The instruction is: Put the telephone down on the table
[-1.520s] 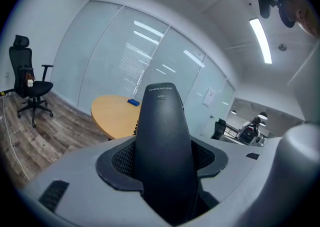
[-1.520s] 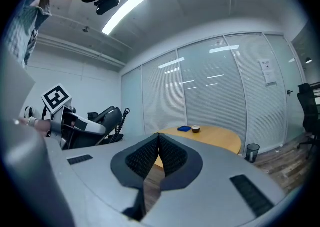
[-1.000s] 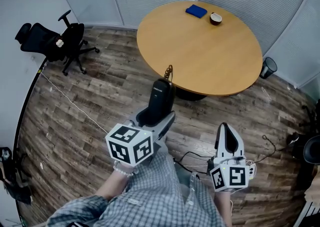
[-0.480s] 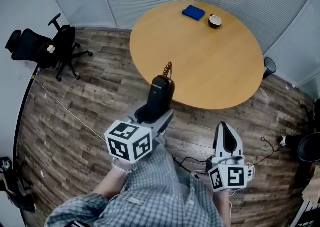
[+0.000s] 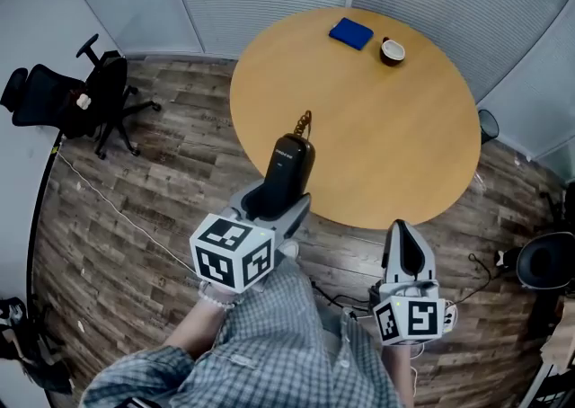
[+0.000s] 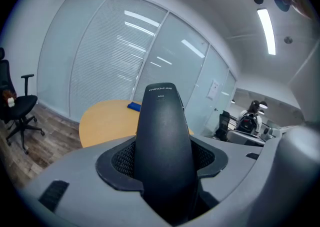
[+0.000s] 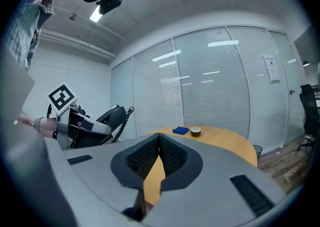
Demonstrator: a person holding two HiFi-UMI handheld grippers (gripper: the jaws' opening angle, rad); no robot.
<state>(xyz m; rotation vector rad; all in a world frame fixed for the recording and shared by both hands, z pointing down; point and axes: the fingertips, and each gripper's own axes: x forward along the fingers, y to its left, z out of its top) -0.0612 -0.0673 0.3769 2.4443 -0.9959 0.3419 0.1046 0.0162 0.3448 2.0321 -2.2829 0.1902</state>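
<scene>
L gripper (image 5: 269, 210) was clamped on the telephone (image 5: 289, 166), pads pressed to both sides of its black body, handset pointing fwd, coiled cord (image 5: 303, 123) at its far end. R gripper (image 5: 402, 234) had jaws together w/ nothing between, held low and well apart from the phone. Phone was in the air, overlapping the near-left edge of the round table (image 5: 386, 137) in the head view, not resting on it. Judged: carry nearly done; set-down & release left. Vs 1 s earlier: table edge sat closer under the phone, office chair (image 5: 85, 96) further left in the head view; grip same.
</scene>
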